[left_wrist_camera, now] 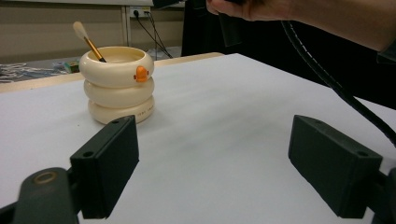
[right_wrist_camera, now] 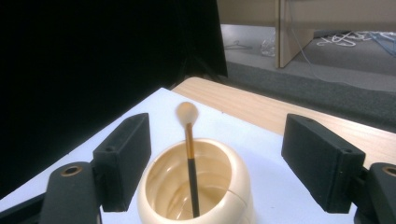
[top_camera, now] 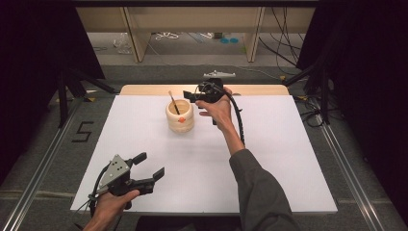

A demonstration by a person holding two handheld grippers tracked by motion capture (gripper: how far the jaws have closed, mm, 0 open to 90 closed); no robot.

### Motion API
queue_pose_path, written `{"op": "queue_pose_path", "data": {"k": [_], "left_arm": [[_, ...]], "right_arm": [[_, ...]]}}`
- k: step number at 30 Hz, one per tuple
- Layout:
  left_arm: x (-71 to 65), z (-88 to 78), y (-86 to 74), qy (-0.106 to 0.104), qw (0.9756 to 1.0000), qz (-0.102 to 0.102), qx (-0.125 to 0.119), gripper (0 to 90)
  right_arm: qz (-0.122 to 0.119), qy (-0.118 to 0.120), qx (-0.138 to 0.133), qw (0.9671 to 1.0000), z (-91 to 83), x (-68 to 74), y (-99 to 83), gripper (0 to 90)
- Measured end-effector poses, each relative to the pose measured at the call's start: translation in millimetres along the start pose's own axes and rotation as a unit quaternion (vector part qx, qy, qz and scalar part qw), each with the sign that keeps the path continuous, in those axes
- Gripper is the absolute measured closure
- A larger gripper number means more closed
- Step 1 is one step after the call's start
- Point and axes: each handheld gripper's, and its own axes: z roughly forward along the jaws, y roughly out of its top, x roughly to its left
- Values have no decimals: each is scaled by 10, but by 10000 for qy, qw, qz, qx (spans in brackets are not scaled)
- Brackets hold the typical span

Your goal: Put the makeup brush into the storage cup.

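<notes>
A cream ringed cup with a small orange mark stands on the white table near its far middle. A thin brush with a pale tip leans inside it, tip up. My right gripper hovers just right of and above the cup, open, with nothing between its jaws. In the right gripper view the brush stands free in the cup between the two wide-apart jaws. My left gripper rests open near the front left edge, facing the cup.
A wooden strip runs along the table's far edge. Black curtains and stands flank both sides. A black cable trails from the right gripper over the table. Shelving and loose cables lie on the floor beyond.
</notes>
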Motion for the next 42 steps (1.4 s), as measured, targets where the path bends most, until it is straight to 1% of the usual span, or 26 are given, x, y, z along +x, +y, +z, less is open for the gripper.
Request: {"op": "queue_pose_path", "data": {"k": [1, 3, 5, 7, 8, 9, 11, 12, 13, 14, 16, 19, 20, 21, 22, 23, 25, 27, 28, 29, 30, 32, 33, 37, 39, 42], "left_arm": [[0, 0, 0, 5, 10000, -4, -4, 159], [4, -1, 1, 10, 10000, -7, -3, 159], [6, -3, 2, 16, 10000, -9, -12, 159], [7, -4, 3, 15, 10000, -2, -20, 159], [7, -3, 3, 16, 10000, -5, -19, 159], [7, -3, 3, 16, 10000, -10, -19, 159], [7, -1, 1, 17, 10000, -44, -9, 159], [-1, 1, -2, -25, 9999, -120, -2, 159], [-3, 1, -2, -47, 9999, -141, -13, 159], [9, -4, 3, 25, 10000, -68, -31, 159], [18, -5, 6, 57, 10000, -12, -48, 159], [15, -3, 5, 56, 10000, -4, -47, 159], [16, -4, 5, 60, 10000, 12, -45, 158], [12, -3, 5, 48, 10000, 0, -65, 158], [12, -4, 5, 49, 10000, -2, -59, 158], [13, -3, 5, 51, 10000, -4, -55, 158], [12, -1, 2, 64, 10000, -41, -40, 158], [3, 1, -2, 42, 9999, -121, -20, 158], [5, 3, -1, 77, 9999, -127, -36, 158], [6, 0, 0, 81, 9999, -103, -40, 158], [10, 0, 2, 61, 10000, -59, -39, 158], [16, -2, 3, 81, 10000, -22, -42, 158], [10, 2, 1, 61, 9999, -63, -55, 158], [11, 1, 1, 56, 10000, -16, -29, 158], [10, 4, 1, 55, 10000, -9, -28, 158], [8, 6, 1, 55, 10000, -23, -45, 158]], "right_arm": [[0, 2, 14, 10000, -23, 4, 2, 249], [-163, -63, 25, 9998, -57, 5, 0, 247], [-160, -44, 56, 9998, -98, 11, -4, 245], [-214, -58, 44, 9997, -138, 12, -12, 243], [-233, -61, 18, 9997, -161, 10, -16, 242], [-308, -57, -72, 9995, -185, 2, -21, 242], [-283, -79, -23, 9996, -237, 10, -24, 242], [-317, -75, -41, 9995, -265, 11, -25, 244], [-372, -113, -96, 9992, -293, 7, -29, 244], [-308, -76, -80, 9995, -326, 15, -31, 244], [-382, -83, -148, 9991, -385, 15, -40, 244], [-408, -58, -146, 9990, -480, 24, -52, 241], [-534, -108, -192, 9983, -508, 21, -51, 241], [-512, -109, -156, 9985, -548, 37, -44, 241], [-594, -129, -242, 9979, -581, 37, -36, 242], [-557, -84, -273, 9980, -618, 49, -32, 242], [-642, -86, -347, 9973, -696, 63, -21, 242], [-649, -76, -341, 9973, -762, 79, -21, 245], [-663, -73, -364, 9971, -793, 86, -25, 245], [-676, -79, -373, 9970, -826, 94, -33, 246], [-760, -97, -414, 9962, -855, 98, -42, 247], [-871, -118, -392, 9954, -922, 119, -68, 246], [-895, -117, -418, 9950, -947, 127, -78, 247], [-860, -45, -435, 9953, -1070, 165, -131, 250], [-937, -53, -499, 9943, -1120, 171, -154, 250], [-974, -39, -551, 9937, -1195, 203, -183, 250]]}}
